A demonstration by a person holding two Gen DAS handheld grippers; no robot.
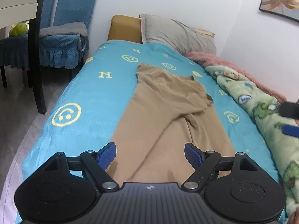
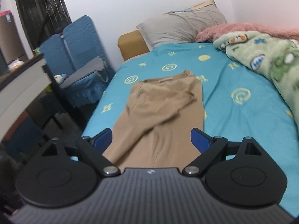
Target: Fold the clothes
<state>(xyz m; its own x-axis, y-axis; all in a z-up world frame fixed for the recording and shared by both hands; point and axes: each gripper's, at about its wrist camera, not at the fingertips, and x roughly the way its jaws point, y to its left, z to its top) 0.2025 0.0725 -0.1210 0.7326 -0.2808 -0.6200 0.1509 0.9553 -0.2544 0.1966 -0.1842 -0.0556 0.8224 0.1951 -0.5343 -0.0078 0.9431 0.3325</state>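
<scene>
My bed (image 1: 89, 97) has a blue sheet, and the tan pants (image 1: 164, 112) lie along its middle. A green blanket (image 1: 261, 104) bunches along the right edge. My left gripper (image 1: 150, 155) and right gripper (image 2: 151, 140) are wide and hold nothing.

Grey pillow (image 1: 177, 33), green blanket (image 1: 261, 108), blue chair (image 1: 61, 43)

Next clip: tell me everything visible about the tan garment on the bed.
The tan garment looks like a soft, plain knit, laid lengthwise down the middle of the bedspread. Its far part is folded over itself, leaving an angled flap, creases and an uneven edge on the right. The near part lies flatter, with one long crease. Nothing grips it: both grippers are open above its near end, left gripper and right gripper.
</scene>
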